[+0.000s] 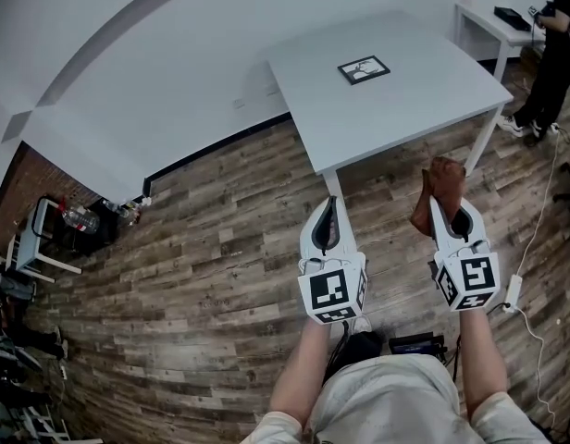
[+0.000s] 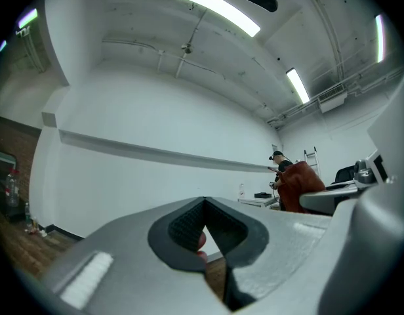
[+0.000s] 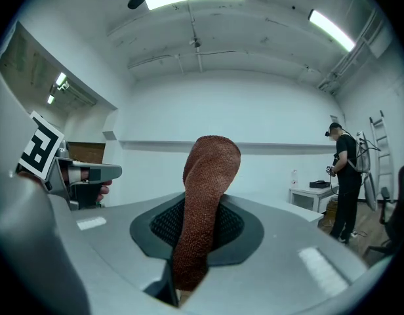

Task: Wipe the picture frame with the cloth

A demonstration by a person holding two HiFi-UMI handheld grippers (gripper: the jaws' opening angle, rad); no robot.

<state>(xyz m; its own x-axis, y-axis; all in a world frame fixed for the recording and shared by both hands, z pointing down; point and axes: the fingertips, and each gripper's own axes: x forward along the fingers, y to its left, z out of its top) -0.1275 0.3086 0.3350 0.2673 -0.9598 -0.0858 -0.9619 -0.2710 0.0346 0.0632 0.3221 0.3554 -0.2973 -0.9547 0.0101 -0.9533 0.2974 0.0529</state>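
Note:
A small black picture frame (image 1: pixel 364 69) lies flat on the white table (image 1: pixel 424 109), far ahead of both grippers. My right gripper (image 1: pixel 445 209) is shut on a rust-brown cloth (image 1: pixel 439 192), which sticks up between its jaws and hangs down their left side. In the right gripper view the cloth (image 3: pixel 202 209) fills the jaw gap. My left gripper (image 1: pixel 329 213) is shut with nothing in it, just short of the table's near edge. The left gripper view shows its closed jaws (image 2: pixel 203 210) pointing at the white wall.
A person (image 1: pixel 553 54) stands at a second white table (image 1: pixel 493 21) at the far right. A cable and power strip (image 1: pixel 514 291) lie on the wood floor at right. A stool and bottle (image 1: pixel 54 225) sit at left by the wall.

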